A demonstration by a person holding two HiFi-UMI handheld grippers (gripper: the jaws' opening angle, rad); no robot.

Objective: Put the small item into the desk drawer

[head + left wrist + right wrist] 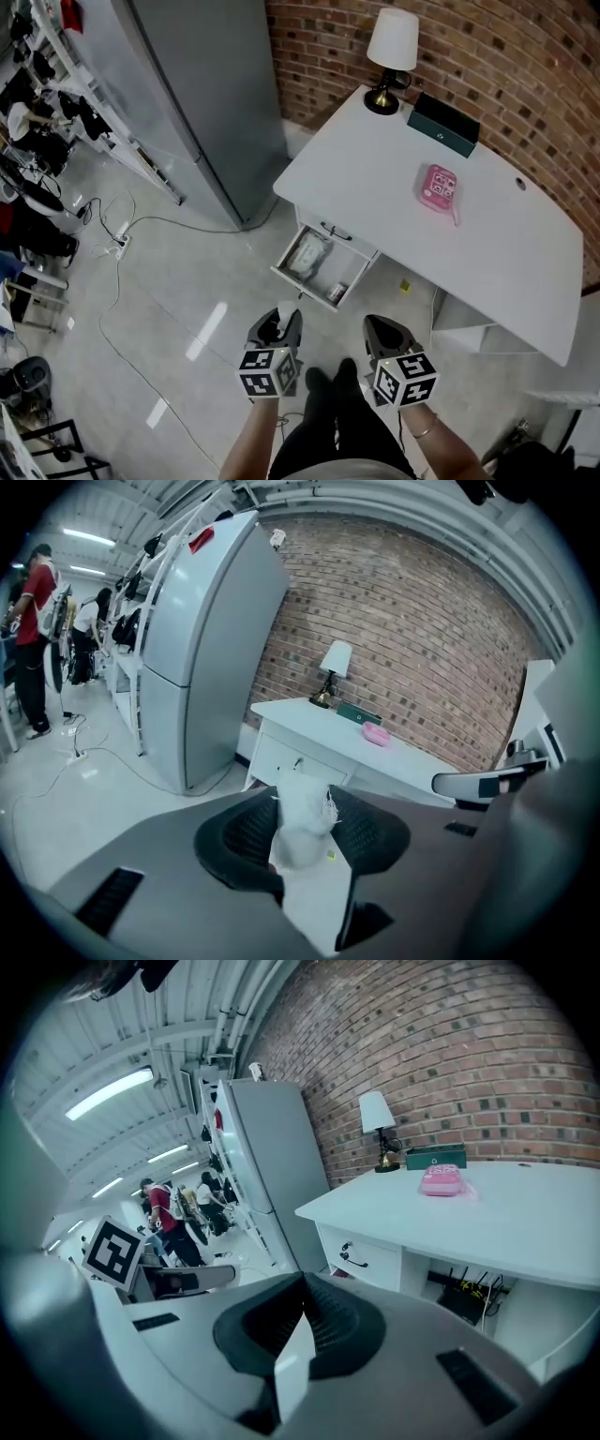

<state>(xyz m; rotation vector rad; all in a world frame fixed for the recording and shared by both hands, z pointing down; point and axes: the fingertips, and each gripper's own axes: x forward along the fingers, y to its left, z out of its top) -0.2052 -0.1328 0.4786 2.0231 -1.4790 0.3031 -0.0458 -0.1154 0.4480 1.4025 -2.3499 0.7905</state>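
In the head view the white desk has its drawer pulled open, with a pale packet and a small can inside. My left gripper hangs over the floor just in front of the drawer, shut on a small white wrapped item. In the left gripper view that item sits pinched between the black ribbed pads, with the desk beyond it. My right gripper is beside the left one, shut and holding nothing; in the right gripper view its jaws meet in a line.
On the desk stand a lamp, a dark green box and a pink item. A grey fridge stands left of the desk. Cables lie on the floor at left. A brick wall backs the desk.
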